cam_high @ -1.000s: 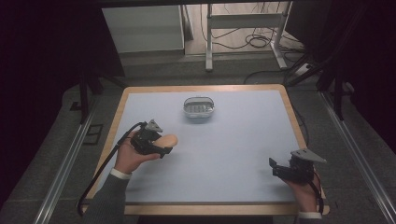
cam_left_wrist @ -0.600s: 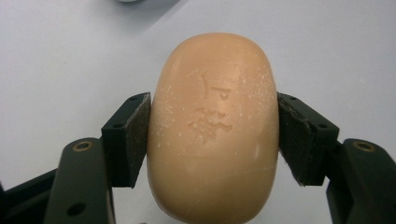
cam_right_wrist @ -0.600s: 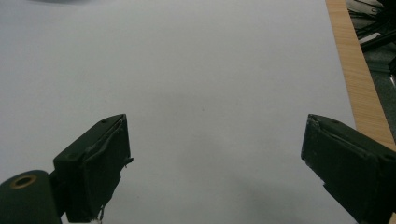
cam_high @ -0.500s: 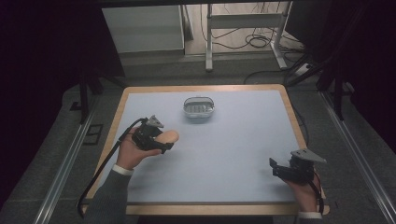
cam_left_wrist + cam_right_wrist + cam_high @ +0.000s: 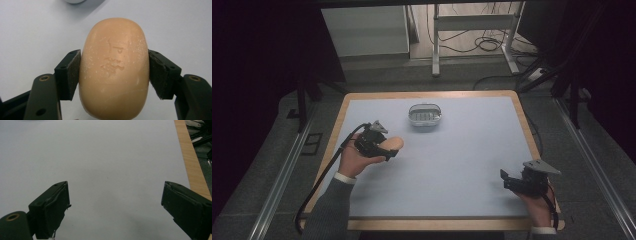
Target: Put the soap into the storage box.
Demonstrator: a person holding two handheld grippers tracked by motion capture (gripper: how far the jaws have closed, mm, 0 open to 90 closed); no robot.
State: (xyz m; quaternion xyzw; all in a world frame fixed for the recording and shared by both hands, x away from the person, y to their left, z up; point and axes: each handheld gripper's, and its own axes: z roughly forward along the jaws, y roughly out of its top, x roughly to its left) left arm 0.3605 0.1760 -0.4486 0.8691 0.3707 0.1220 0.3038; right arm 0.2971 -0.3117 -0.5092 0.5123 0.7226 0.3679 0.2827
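The left tool [image 5: 113,72] squeezes the soap [image 5: 114,67] by its sides so it won't slip. The right tool [image 5: 115,207] waits wide apart near the worktop's [image 5: 472,170] right front corner.

The only marking is a faint embossed stamp pressed into the top face of the tan soap bar [image 5: 113,67], sitting slightly toward 12 o'clock of its middle, too worn and shallow to read as letters.
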